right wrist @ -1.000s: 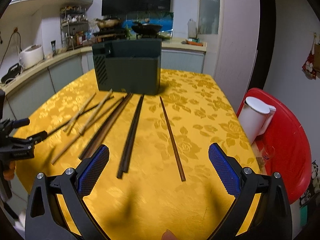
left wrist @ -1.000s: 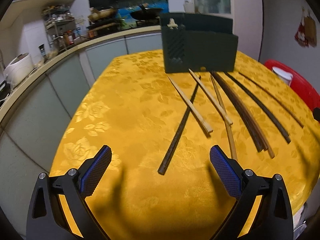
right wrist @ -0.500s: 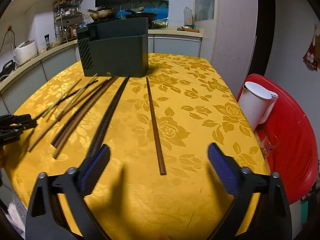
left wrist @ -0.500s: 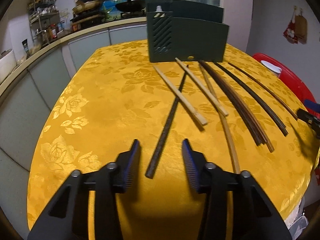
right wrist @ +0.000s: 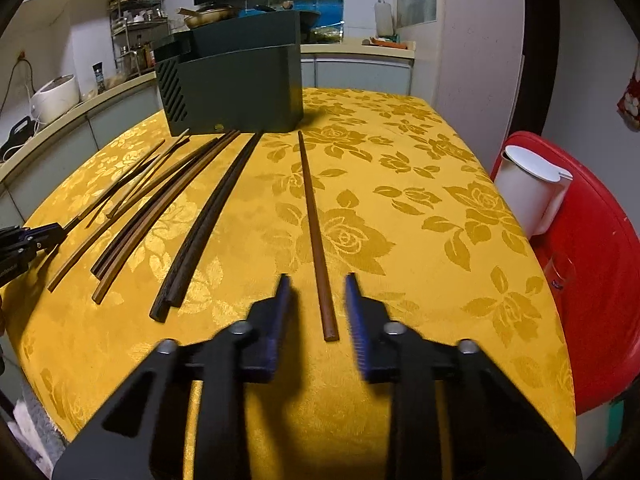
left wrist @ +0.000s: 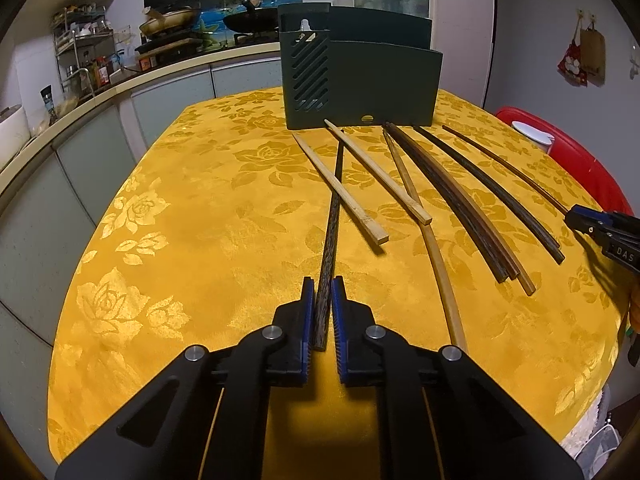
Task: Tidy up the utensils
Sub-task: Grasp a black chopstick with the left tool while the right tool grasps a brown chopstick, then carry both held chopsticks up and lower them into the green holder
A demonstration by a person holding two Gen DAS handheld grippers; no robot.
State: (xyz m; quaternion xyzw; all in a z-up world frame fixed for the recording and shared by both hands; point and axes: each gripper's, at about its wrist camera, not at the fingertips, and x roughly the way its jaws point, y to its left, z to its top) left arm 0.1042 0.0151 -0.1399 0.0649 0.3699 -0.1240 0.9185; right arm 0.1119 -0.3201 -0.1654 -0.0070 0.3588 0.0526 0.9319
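Note:
Several chopsticks lie on the yellow floral tablecloth (left wrist: 192, 208) in front of a dark green utensil holder (left wrist: 360, 80). My left gripper (left wrist: 323, 280) is shut on the near end of a black chopstick (left wrist: 334, 208) that still rests on the cloth. Two pale wooden chopsticks (left wrist: 340, 184) cross over it. My right gripper (right wrist: 318, 280) is partly open and blurred, its jaws on either side of the near end of a reddish-brown chopstick (right wrist: 314, 232) without touching it. Dark chopsticks (right wrist: 208, 220) lie to its left. The holder also shows in the right wrist view (right wrist: 236, 84).
A red stool (right wrist: 592, 264) with a white jug (right wrist: 528, 188) stands by the table's right side. A kitchen counter (left wrist: 100, 92) with pans and a rack runs behind the table. Each gripper shows at the edge of the other's view.
My left gripper has closed onto the black chopstick's near end. My right gripper has moved forward and narrowed its jaws around the reddish-brown chopstick's end.

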